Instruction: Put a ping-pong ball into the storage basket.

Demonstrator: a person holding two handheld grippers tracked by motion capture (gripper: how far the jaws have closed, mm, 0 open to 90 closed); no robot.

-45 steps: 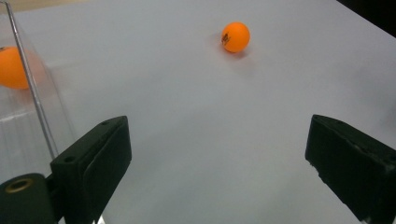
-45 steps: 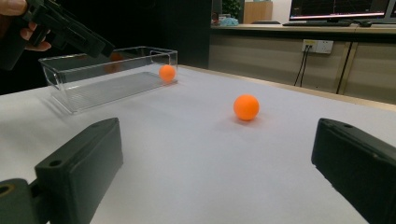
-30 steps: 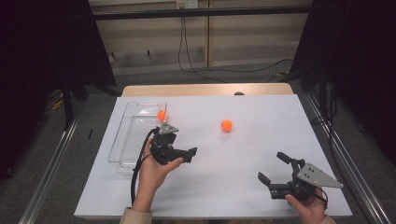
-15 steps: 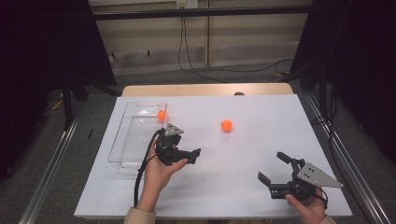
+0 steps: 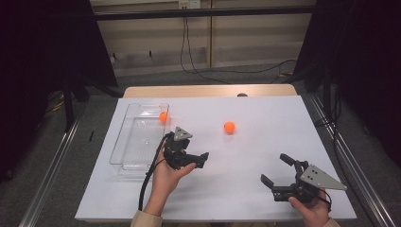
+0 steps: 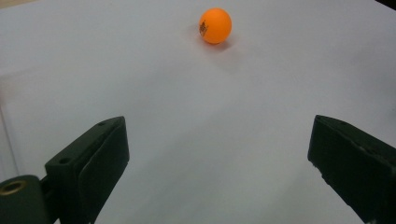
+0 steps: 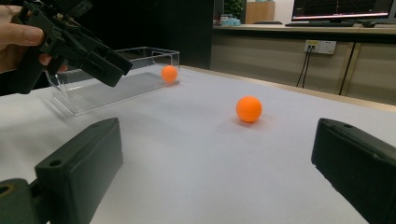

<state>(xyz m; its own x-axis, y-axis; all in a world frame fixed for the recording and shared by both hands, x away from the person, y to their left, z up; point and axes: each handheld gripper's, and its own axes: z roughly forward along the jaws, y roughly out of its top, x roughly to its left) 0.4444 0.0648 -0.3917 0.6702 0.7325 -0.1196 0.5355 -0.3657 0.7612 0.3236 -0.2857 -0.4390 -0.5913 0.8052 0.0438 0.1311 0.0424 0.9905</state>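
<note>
Orange ball point(image 5: 229, 126) amid bare white table point(image 5: 265, 142)

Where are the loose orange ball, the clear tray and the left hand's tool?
loose orange ball point(image 5: 229, 126), high view, its middle.
clear tray point(image 5: 124, 140), high view, its left wall.
left tool point(image 5: 197, 160), high view, between its open tips.

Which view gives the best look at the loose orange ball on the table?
Left gripper view: the orange ball is close, sharp, its printed mark visible. Right gripper view shows it farther off, side-on. High view shows it small, on the white table.
</note>
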